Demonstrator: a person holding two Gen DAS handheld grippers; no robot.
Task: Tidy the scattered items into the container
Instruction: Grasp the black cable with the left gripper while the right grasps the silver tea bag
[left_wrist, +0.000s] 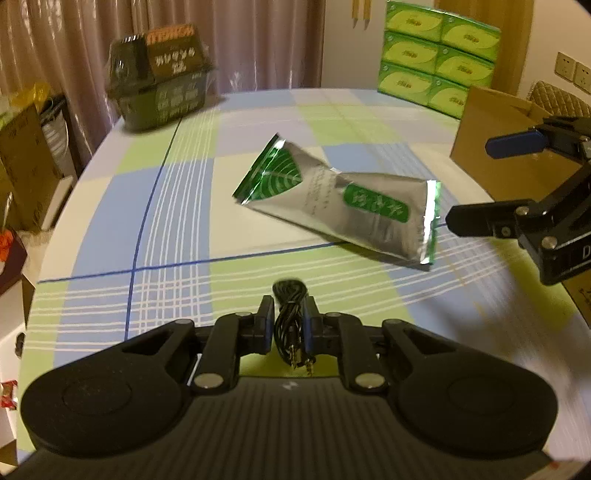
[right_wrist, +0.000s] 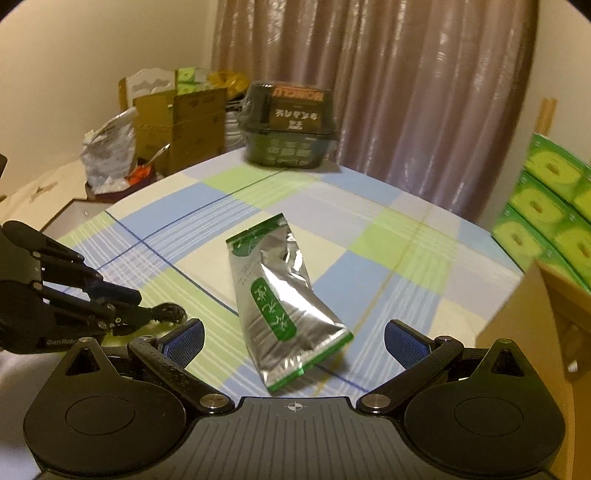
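While the left gripper (left_wrist: 289, 325) clamps a coiled black cable (left_wrist: 291, 321), the right gripper (right_wrist: 293, 338) gapes over a crinkled silver-green foil pouch (right_wrist: 280, 302) lying on the checked tablecloth (right_wrist: 388, 236)

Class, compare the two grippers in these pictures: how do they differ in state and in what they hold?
The left gripper is shut on a coiled black cable; the right gripper stands open and holds nothing. The left gripper carries its load clear of the silver pouch; the right gripper's fingers flank it. Both are black with blue pads.
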